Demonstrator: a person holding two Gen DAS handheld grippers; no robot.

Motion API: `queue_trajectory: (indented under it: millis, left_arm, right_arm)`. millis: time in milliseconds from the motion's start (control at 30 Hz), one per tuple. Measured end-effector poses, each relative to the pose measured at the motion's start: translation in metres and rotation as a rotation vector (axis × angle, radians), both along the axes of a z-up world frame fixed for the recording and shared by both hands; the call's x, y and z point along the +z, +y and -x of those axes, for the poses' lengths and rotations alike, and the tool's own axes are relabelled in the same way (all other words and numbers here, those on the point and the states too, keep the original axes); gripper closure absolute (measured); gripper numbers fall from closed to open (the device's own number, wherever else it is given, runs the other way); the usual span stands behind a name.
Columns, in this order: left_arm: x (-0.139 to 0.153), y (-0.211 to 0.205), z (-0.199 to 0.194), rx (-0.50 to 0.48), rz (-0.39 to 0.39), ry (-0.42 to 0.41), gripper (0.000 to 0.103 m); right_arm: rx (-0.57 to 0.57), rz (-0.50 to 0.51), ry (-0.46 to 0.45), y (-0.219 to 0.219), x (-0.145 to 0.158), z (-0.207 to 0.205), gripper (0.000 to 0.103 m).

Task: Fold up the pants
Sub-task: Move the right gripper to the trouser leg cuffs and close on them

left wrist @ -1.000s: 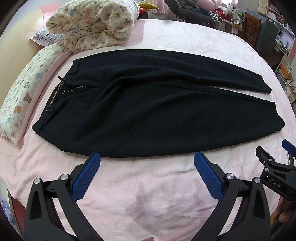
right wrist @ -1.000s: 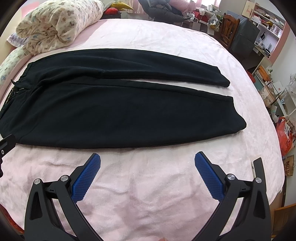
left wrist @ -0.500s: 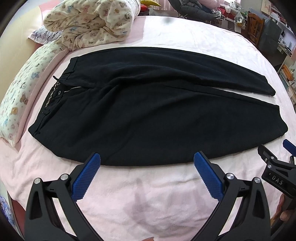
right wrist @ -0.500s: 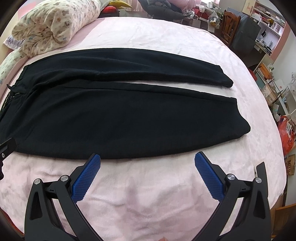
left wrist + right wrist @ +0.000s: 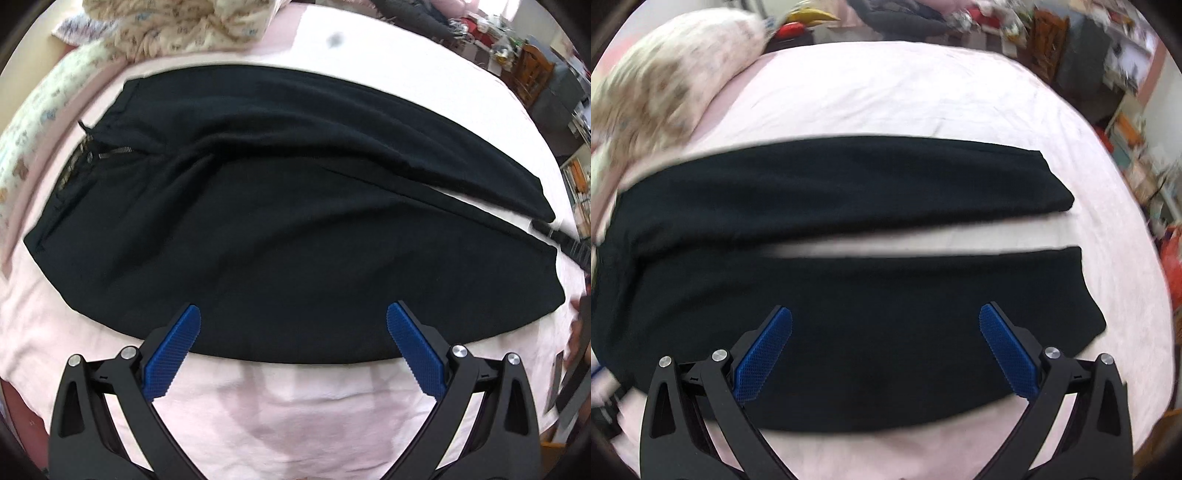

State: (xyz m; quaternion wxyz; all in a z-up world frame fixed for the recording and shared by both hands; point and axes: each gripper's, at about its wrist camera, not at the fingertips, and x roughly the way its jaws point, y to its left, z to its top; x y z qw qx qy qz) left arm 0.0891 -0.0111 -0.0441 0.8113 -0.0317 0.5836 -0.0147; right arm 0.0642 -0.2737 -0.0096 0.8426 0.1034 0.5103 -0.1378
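Black pants (image 5: 280,229) lie flat on the pink bed, waistband at the left, both legs running right with a narrow gap between them. My left gripper (image 5: 293,317) is open and empty, its blue pads over the near edge of the near leg, toward the hip. My right gripper (image 5: 885,317) is open and empty, over the lower part of the near leg (image 5: 886,314) close to its cuff (image 5: 1086,302). The far leg (image 5: 849,184) lies behind it. Part of the right gripper shows at the right edge of the left wrist view (image 5: 565,243).
The pink bedspread (image 5: 303,413) covers the bed. A rolled bear-print quilt (image 5: 177,29) and a pillow (image 5: 33,122) lie at the head, left. A dark chair and cluttered shelves (image 5: 1082,55) stand beyond the bed's far right side.
Both grippers have moved forward and lower, from over the bare bedspread to over the near edge of the pants. The right gripper has shifted right, toward the cuffs. Both stay open.
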Motion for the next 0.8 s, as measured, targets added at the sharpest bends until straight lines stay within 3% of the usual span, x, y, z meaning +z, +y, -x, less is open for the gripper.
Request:
queue_trajectory:
  millis: [100, 267, 400, 467, 500, 567, 667, 800]
  left_arm:
    - [-0.009, 0.002, -0.009, 0.043, 0.038, 0.056, 0.002]
    - [-0.022, 0.001, -0.014, 0.088, 0.068, 0.108, 0.002]
    - [-0.029, -0.004, -0.013, 0.098, 0.059, 0.128, 0.002]
    - [-0.035, -0.005, -0.011, 0.104, 0.046, 0.146, 0.002]
    - [-0.04, -0.006, -0.01, 0.11, 0.036, 0.167, 0.002]
    - [-0.049, -0.006, -0.008, 0.117, 0.043, 0.211, 0.002]
    - [-0.061, -0.003, -0.005, 0.139, 0.081, 0.284, 0.002]
    - [-0.079, 0.0, 0.0, 0.144, 0.127, 0.376, 0.002]
  right_arm:
    - [-0.132, -0.198, 0.007, -0.064, 0.003, -0.032, 0.001]
    - [-0.427, -0.581, 0.162, -0.176, -0.019, -0.088, 0.001]
    - [-0.666, -0.835, 0.127, -0.24, -0.039, -0.113, 0.001]
    - [-0.759, -0.832, 0.111, -0.259, -0.043, -0.125, 0.004]
    - [-0.8, -0.815, 0.115, -0.263, -0.045, -0.131, 0.013]
    - [-0.857, -0.8, 0.167, -0.271, -0.053, -0.148, 0.019]
    - [-0.837, -0.744, 0.257, -0.269, -0.066, -0.175, 0.025]
    - [-0.839, -0.558, 0.381, -0.258, -0.076, -0.208, 0.025]
